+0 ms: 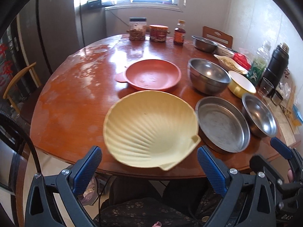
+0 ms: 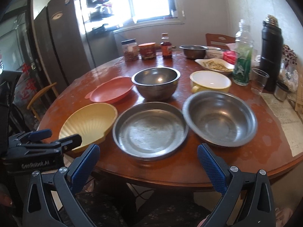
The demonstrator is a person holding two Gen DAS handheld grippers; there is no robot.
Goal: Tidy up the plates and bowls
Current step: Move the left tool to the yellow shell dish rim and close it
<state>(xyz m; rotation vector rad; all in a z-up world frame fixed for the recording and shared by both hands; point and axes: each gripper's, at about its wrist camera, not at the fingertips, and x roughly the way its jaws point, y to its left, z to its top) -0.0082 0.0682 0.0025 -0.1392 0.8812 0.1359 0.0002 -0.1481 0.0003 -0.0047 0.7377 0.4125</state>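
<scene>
A cream shell-shaped plate [image 1: 149,130] lies at the near edge of the round wooden table [image 1: 75,98]. Behind it sits a red plate [image 1: 153,74]. To the right are a flat steel plate [image 1: 222,123], a shallow steel bowl [image 1: 259,114], a deep steel bowl [image 1: 208,75] and a yellow bowl [image 1: 241,84]. My left gripper [image 1: 148,167] is open, just short of the shell plate's near rim. My right gripper [image 2: 148,161] is open, in front of the flat steel plate [image 2: 150,130], beside the shallow steel bowl [image 2: 219,118]. Neither holds anything.
At the table's back stand a jar [image 1: 137,28], a red tub [image 1: 158,33], a sauce bottle [image 1: 179,32] and another steel bowl [image 1: 204,43]. The right side holds a dish of food [image 2: 214,65], a plastic bottle [image 2: 243,54], a black flask [image 2: 270,53] and a glass [image 2: 259,80]. Chairs stand around the table.
</scene>
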